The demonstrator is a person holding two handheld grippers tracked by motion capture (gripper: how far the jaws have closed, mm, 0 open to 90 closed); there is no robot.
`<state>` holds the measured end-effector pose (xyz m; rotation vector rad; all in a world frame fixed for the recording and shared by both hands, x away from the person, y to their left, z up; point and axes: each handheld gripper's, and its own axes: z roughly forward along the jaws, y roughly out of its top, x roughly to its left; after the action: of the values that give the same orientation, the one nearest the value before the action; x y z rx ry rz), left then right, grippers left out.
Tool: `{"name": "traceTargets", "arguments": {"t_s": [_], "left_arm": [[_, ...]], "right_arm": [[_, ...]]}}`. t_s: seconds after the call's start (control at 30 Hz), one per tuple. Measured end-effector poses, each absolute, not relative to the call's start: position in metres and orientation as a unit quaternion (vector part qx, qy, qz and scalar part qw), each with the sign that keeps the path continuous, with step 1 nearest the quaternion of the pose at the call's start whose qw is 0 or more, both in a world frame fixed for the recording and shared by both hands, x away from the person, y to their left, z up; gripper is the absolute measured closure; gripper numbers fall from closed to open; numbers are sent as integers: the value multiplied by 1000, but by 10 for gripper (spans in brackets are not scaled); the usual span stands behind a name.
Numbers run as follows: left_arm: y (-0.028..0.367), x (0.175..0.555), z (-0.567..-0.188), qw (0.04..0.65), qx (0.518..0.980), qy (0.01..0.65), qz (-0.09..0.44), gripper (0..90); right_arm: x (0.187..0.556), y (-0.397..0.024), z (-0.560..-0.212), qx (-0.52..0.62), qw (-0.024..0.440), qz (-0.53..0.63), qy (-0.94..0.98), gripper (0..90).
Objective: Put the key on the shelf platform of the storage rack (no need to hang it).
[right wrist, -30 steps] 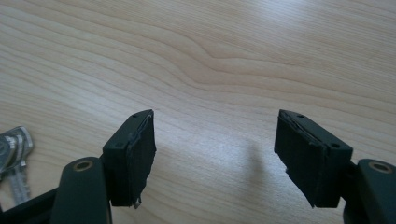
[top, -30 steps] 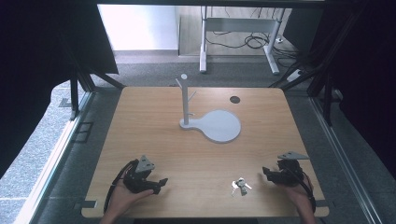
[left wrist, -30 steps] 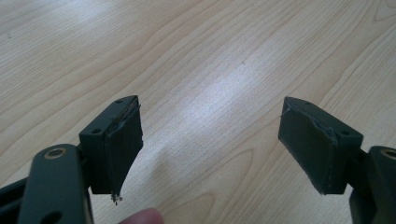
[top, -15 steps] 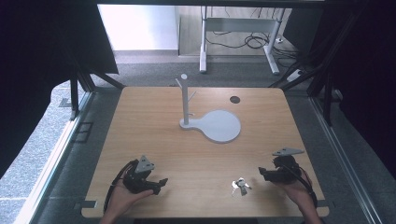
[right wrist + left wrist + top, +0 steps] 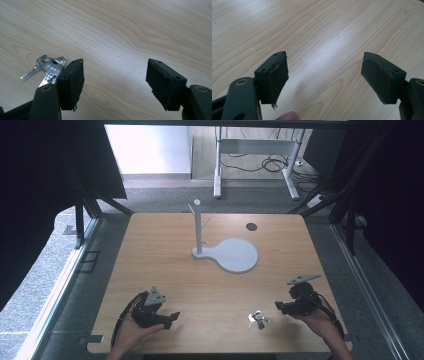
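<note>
A bunch of silver keys (image 5: 257, 319) lies on the wooden table near its front edge, right of centre. My right gripper (image 5: 278, 306) hovers just to the right of the bunch, open, jaws pointing left. In the right gripper view the keys (image 5: 47, 68) lie beside the left jaw, outside the wide gap of my right gripper (image 5: 115, 83). My left gripper (image 5: 174, 316) rests at the front left, open and empty. In the left gripper view, bare wood shows between the jaws of my left gripper (image 5: 324, 80). A grey stand (image 5: 198, 227) with pegs rises from a round base plate (image 5: 235, 255) at mid table.
A small dark round hole (image 5: 251, 226) sits in the table (image 5: 150, 250) toward the back right. Beyond the far edge a desk frame (image 5: 255, 160) and cables lie on the floor. Black metal frame bars (image 5: 80, 220) flank both sides of the table.
My right gripper has slid left toward the keys and slightly forward. The left gripper has stayed put. The keys have not moved.
</note>
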<state>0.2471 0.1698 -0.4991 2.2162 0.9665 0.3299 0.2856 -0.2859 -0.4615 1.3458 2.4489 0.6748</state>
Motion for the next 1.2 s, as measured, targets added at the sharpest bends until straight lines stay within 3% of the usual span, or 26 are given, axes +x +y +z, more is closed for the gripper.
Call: {"name": "traceTargets", "arguments": {"t_s": [1.2], "left_arm": [[172,246,-498,342,853,373,126,219]], "right_arm": [[268,-229,-487,401,85,203,889,346]]}}
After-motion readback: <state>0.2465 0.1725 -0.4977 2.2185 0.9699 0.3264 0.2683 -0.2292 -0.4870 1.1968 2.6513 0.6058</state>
